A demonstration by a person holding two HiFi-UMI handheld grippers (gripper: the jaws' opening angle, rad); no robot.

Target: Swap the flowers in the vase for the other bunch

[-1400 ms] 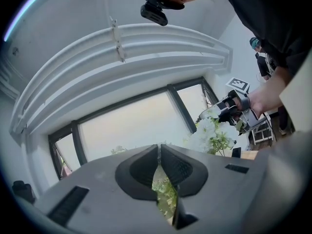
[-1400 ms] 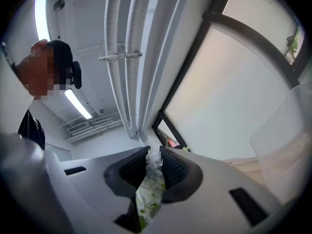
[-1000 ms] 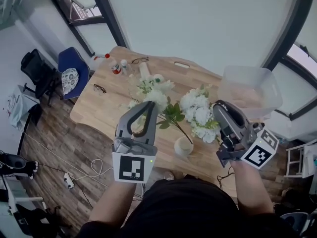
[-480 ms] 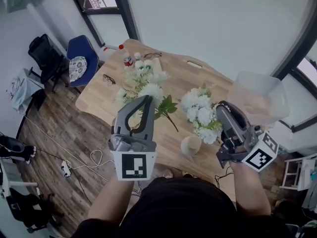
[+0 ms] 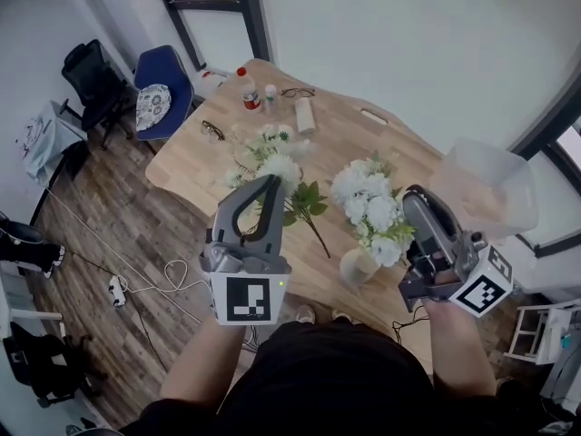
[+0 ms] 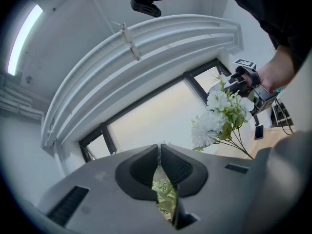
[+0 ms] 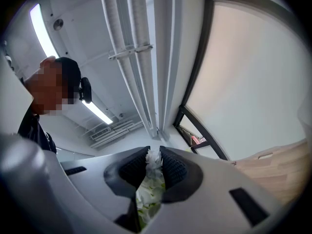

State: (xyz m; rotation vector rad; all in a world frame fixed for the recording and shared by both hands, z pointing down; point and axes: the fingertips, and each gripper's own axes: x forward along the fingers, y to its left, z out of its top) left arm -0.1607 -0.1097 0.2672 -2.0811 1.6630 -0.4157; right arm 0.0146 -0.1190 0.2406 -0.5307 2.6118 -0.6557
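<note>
We saw two containers on the wooden surface [image 5: 354, 139]. The larger, a clear plastic bin [image 5: 490, 184], stood at the surface's 3 o'clock end, and we could not make out what was in it. The smaller, a cream vase [image 5: 358, 268], stood at the 6 o'clock edge, nearest us. The right bunch [image 5: 370, 209] of white flowers hung over the vase's 1 o'clock side, and we could not tell whether any of its stems reached into the mouth. The left bunch [image 5: 275, 157] was at the vase's 10 o'clock, its long stem [image 5: 318, 236] ending just short of the vase. The left tongs [image 5: 270, 183] were clenched almost together on the green leaves of the left bunch. The right tongs [image 5: 410, 193] stood a little wider, grasping the right bunch, with white petals and green pressed between the jaws.
</note>
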